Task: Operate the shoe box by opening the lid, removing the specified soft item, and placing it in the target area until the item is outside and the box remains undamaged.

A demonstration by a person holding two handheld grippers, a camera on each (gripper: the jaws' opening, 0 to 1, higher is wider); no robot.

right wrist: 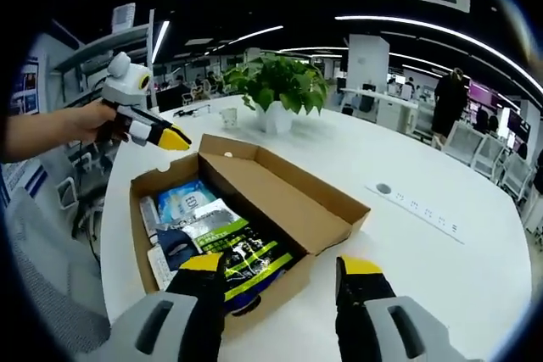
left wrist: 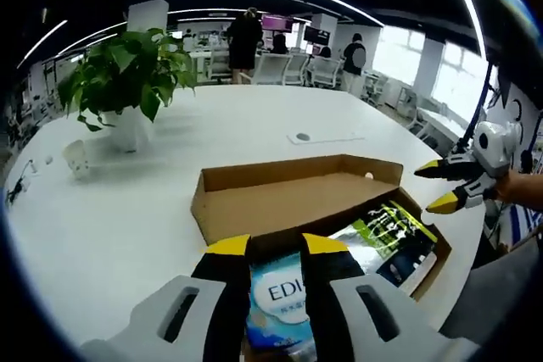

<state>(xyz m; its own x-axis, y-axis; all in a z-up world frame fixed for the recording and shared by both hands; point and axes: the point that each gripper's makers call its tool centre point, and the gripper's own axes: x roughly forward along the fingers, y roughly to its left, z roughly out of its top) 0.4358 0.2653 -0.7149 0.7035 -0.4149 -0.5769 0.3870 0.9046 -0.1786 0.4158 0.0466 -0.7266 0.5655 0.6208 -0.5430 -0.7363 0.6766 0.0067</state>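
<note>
An open cardboard shoe box lies on the white table, its lid folded back beside it. Inside are a blue-white soft pack and a green-black pack. My left gripper hovers open over the box's end, the blue-white pack showing between its jaws below. A hand holds it. My right gripper is open above the opposite end, near the green-black pack, with nothing in it.
A potted plant and a small white cup stand on the table beyond the box. A socket strip is set in the tabletop. People and office chairs are far back.
</note>
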